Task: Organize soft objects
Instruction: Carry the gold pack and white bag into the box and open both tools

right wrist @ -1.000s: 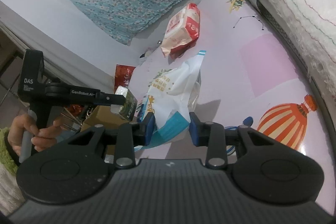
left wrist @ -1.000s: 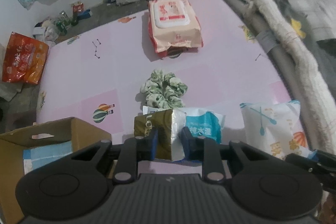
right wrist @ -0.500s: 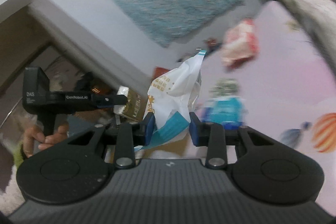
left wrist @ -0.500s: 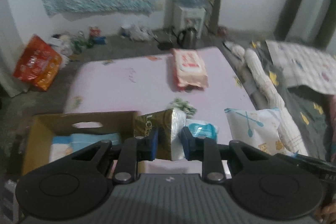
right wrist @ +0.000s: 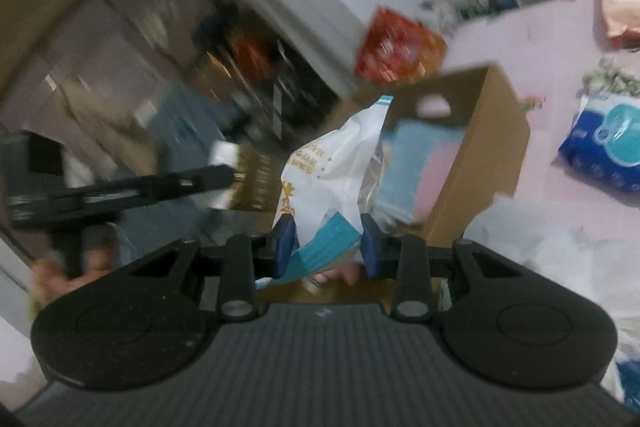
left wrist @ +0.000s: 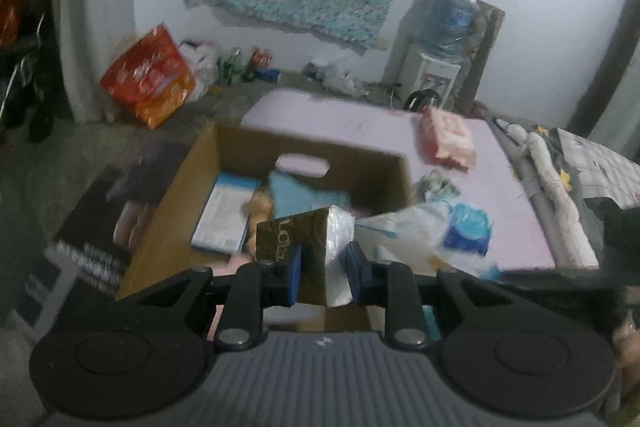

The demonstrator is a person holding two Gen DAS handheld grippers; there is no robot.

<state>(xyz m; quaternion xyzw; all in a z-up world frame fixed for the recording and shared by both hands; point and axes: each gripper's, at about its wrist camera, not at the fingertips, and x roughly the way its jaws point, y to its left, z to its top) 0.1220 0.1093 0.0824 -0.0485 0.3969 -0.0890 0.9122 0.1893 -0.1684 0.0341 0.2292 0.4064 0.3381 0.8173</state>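
Observation:
My left gripper (left wrist: 323, 273) is shut on a gold-and-white tissue pack (left wrist: 308, 247), held above the near edge of an open cardboard box (left wrist: 332, 153). The box holds a blue cloth and a flat white packet (left wrist: 224, 215). My right gripper (right wrist: 326, 247) is shut on a white printed bag (right wrist: 332, 183), hanging in front of the same cardboard box (right wrist: 484, 143). In the right wrist view the left gripper (right wrist: 224, 175) shows blurred at the left with its tissue pack. A blue wipes pack (right wrist: 608, 143), a green scrunchie (right wrist: 610, 79) and a pink wipes pack (right wrist: 622, 3) lie on the pink mat (right wrist: 560, 39).
An orange snack bag (left wrist: 150, 79) leans on the wall left of the mat. A water dispenser (left wrist: 440, 55) and a kettle (left wrist: 424, 99) stand behind the mat. A rolled white blanket (left wrist: 556, 183) borders its right side. A magazine (left wrist: 108, 223) lies left of the box.
Both grippers have swung left from over the mat to the cardboard box, each carrying its load. The box now fills the middle of both views; the frames are blurred.

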